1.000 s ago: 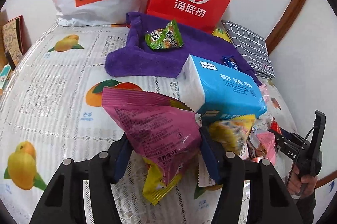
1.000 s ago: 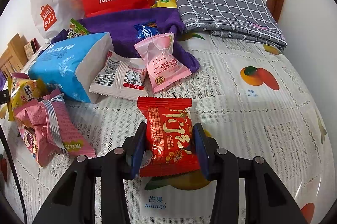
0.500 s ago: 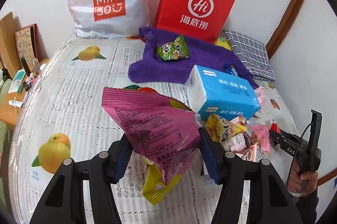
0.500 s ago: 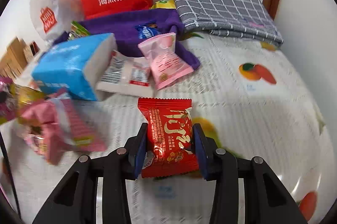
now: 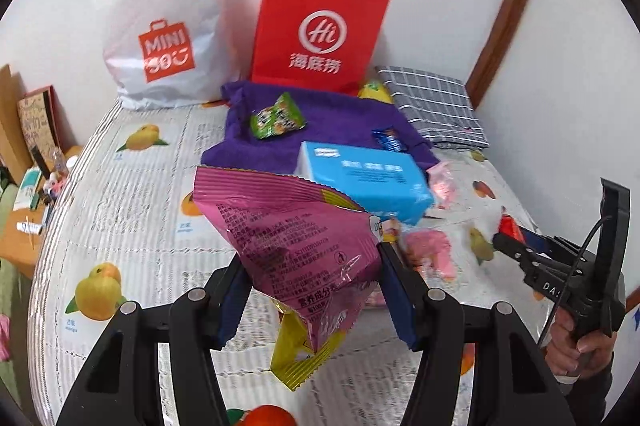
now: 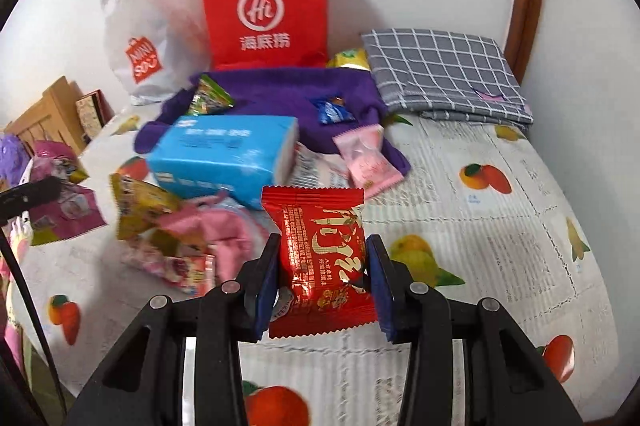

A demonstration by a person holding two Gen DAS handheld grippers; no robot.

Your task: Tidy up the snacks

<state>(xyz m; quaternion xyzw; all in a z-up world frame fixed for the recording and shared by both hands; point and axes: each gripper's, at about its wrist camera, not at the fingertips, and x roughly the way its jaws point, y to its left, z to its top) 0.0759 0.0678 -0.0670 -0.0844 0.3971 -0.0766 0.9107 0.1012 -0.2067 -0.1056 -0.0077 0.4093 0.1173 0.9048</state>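
- Left gripper (image 5: 314,292): jaws partly apart and clamped on the magenta snack bag (image 5: 292,226), which sticks up from the pads with its yellow tail hanging below them, clear of the fruit-print tablecloth (image 5: 132,194).
- Right gripper (image 6: 322,278): jaws nearly closed, pinching the red snack packet (image 6: 322,258) upright between the blue pads; in the left wrist view this gripper sits at 3 o'clock, a person's hand (image 5: 580,342) around its handle.
- Blue tissue pack (image 6: 224,154): lying on the cloth at 11 o'clock from the red packet, its far end against the purple towel (image 6: 276,94).
- Loose snacks: a heap of pink and yellow packets (image 6: 192,234) at 9 o'clock from the right gripper, a pink candy packet (image 6: 366,156) at 1 o'clock, a green packet (image 5: 276,116) and a small blue packet (image 6: 332,110) on the towel.
- Background, at 12 o'clock: a red paper bag (image 5: 320,30) and a white plastic bag (image 5: 164,26) against the wall, a grey checked cloth (image 6: 444,74) folded to their right.
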